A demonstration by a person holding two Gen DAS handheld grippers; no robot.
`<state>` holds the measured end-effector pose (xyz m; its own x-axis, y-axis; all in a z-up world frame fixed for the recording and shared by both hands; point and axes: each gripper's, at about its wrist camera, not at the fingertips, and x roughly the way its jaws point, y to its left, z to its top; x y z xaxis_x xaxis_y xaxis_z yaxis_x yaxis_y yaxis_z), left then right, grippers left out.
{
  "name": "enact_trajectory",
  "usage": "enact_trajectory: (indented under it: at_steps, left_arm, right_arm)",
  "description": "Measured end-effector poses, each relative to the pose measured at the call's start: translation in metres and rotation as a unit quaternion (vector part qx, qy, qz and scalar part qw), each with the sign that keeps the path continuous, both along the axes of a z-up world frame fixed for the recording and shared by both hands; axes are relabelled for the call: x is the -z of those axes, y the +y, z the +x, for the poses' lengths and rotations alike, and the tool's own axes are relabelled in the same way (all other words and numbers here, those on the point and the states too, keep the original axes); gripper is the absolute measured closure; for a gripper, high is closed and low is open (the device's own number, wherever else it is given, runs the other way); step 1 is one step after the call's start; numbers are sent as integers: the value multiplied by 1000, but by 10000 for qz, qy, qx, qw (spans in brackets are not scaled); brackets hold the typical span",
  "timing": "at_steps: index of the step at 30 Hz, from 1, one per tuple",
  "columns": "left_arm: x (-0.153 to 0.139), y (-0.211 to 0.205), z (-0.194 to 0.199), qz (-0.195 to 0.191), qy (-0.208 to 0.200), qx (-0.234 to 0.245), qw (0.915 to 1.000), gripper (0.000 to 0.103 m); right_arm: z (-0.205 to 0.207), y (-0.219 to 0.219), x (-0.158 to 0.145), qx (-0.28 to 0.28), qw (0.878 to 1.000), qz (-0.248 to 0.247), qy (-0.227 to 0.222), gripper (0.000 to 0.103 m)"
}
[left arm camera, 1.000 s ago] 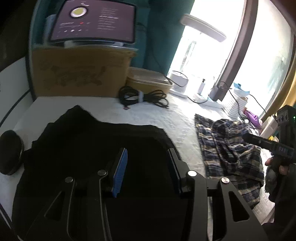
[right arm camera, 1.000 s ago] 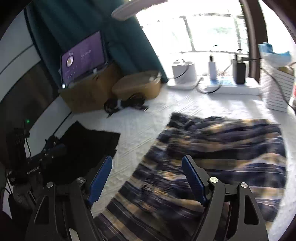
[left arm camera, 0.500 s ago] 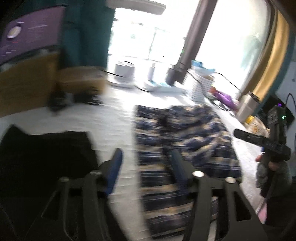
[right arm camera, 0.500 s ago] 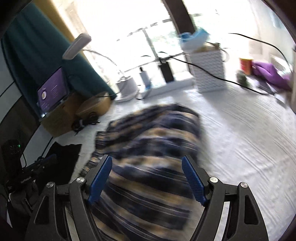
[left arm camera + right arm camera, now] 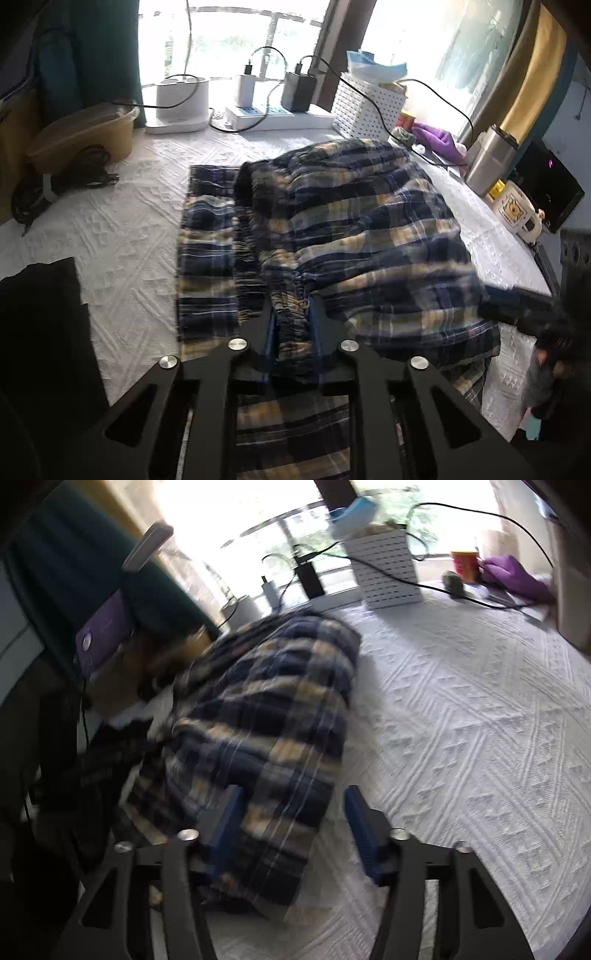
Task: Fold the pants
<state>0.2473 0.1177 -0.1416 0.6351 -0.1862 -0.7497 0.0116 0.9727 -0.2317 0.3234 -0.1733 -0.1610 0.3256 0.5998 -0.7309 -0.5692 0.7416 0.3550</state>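
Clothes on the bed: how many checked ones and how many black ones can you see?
Checked: 1, the pants, with the left claw shut on a bunched edge.
Black: 1, the cloth at the left.
Total: 2

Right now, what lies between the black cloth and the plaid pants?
In the left wrist view, only bare white textured bedspread separates the black cloth from the plaid pants.
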Motion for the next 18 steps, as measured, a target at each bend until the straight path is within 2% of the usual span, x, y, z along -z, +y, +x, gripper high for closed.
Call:
enact_trajectory:
  at_steps: [4, 8, 10, 14, 16, 18]
  left_arm:
    - [-10, 19, -6, 19, -143, -298, 9995, 91]
    - [-6, 30, -10, 57, -83, -454, 9989, 91]
    - [-3, 33, -9, -47, 21, -461, 9989, 89]
    - [-13, 40, -7, -107, -89, -429, 9990, 85]
    - [-23, 42, -3, 128, -171, -460, 9987, 84]
    - [-35, 47, 0, 325, -315, -511, 9977, 76]
  right_arm:
    - [-17, 18, 7, -269, 9975, -555, -358, 53]
    - [-34, 28, 8, -545, 9918, -955, -645, 53]
    - [-36, 26, 9, -570, 9917, -960, -644, 53]
    - [-31, 11, 4, -488, 9957, -684, -398, 53]
    - [-27, 4, -4, -402, 9967, -556, -426, 53]
    - [-21, -4, -17, -258, 9965, -486, -634, 53]
